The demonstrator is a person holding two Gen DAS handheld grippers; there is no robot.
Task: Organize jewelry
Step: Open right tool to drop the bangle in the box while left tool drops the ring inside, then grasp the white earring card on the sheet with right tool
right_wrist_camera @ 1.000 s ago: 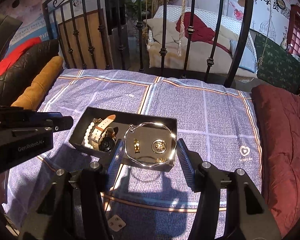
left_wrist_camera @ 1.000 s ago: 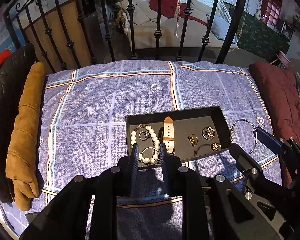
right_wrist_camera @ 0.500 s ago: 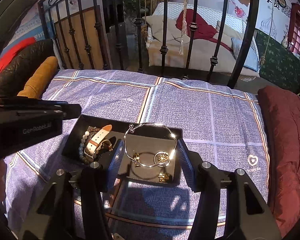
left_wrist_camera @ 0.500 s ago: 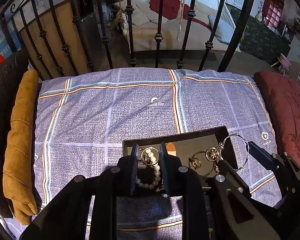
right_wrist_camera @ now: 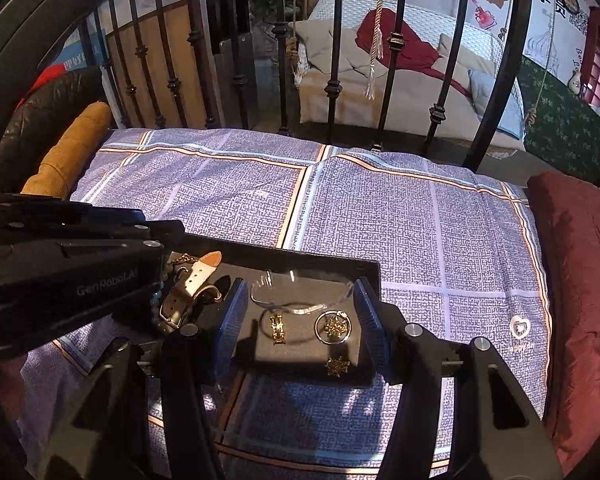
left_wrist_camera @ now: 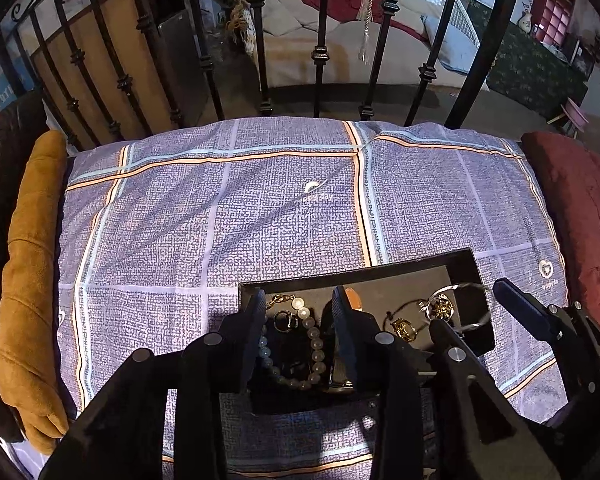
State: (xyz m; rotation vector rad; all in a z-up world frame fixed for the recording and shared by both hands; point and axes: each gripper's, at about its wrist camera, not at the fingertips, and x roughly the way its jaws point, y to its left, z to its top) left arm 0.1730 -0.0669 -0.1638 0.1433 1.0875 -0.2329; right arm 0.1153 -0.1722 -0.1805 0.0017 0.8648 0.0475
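Observation:
A black jewelry tray lies on the checked bedspread. My left gripper hangs low over the tray's left part with a pearl bracelet between its fingers, which stand a little apart. My right gripper is over the tray's right part, and a thin silver bangle spans the gap between its fingers, blurred. A watch with a tan strap, a gold ring, a round pendant and a gold charm lie in the tray.
A black iron bed rail stands behind the bedspread. A mustard cushion lies at the left and a dark red cushion at the right. The left gripper's body crosses the right wrist view.
Both grippers moved forward and down over the tray. The pearl bracelet now sits between the left fingers inside the tray. The bangle has sunk lower toward the tray floor.

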